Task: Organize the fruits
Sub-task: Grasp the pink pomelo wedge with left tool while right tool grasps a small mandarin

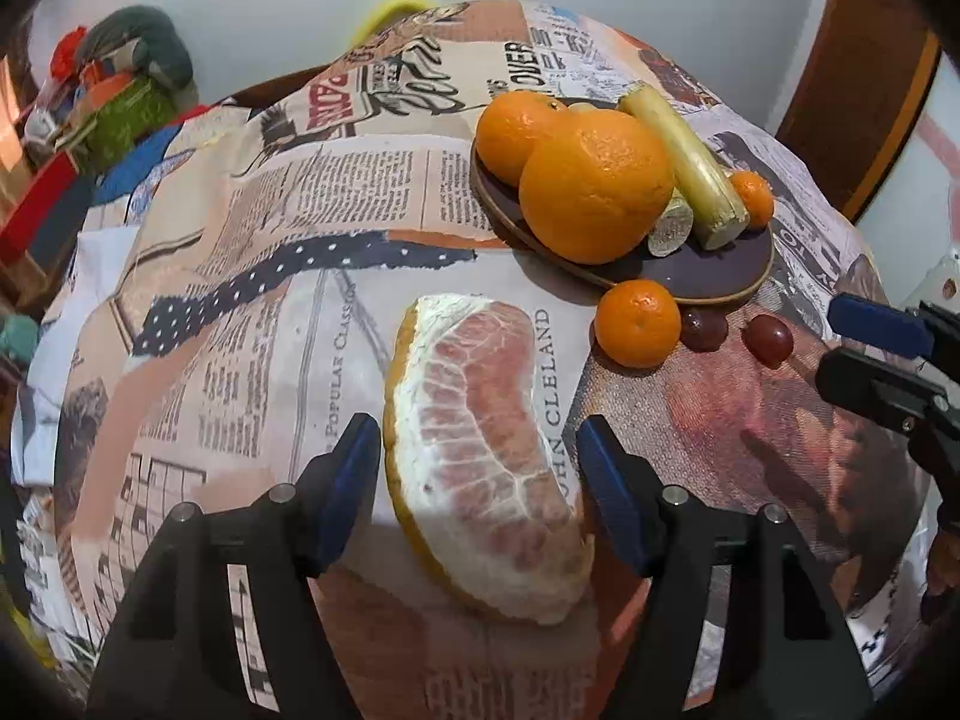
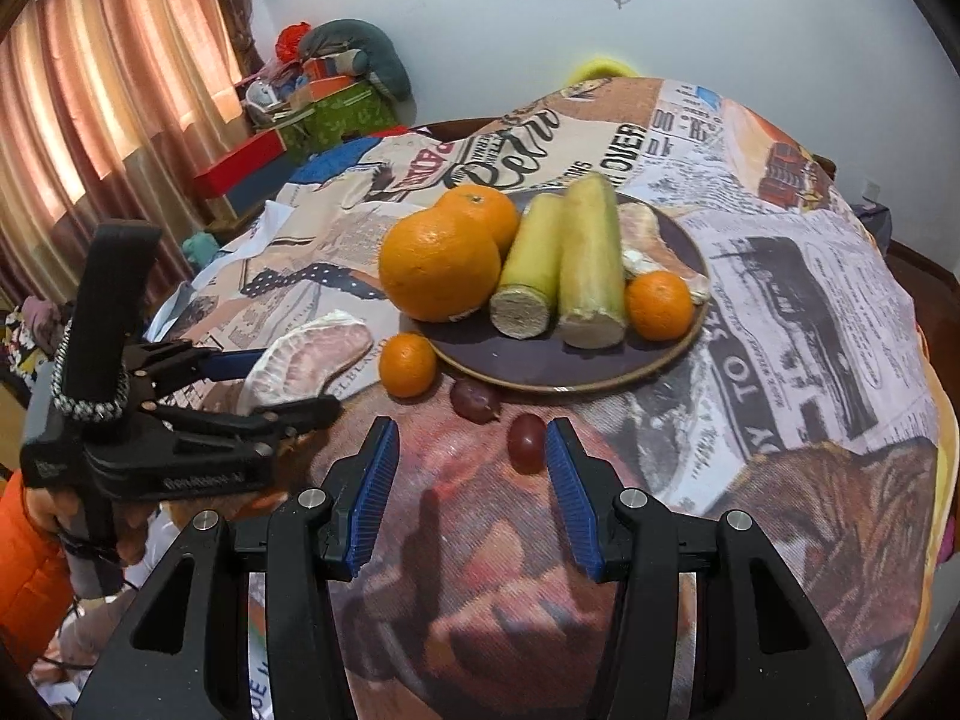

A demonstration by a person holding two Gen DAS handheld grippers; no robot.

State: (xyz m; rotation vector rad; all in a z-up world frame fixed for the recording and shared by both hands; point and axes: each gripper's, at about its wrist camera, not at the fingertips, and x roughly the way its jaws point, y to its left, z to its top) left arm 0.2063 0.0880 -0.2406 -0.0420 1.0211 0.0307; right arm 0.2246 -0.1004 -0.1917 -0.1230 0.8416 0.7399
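Right tongs (image 1: pixel 864 354) cut off at frame edge; plate (image 1: pixel 708 282) largely under fruit

Home room: table under newspaper-print tablecloth (image 2: pixel 780 276), pink curtains (image 2: pixel 120 78) left of it, gift boxes (image 2: pixel 336 114) and plush toy (image 2: pixel 366 54) behind.

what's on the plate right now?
On the dark plate: two oranges, two sugarcane pieces, a mandarin, and a pomelo piece behind the cane. The cane covers most of that piece, and the fruit hides the plate's far side.
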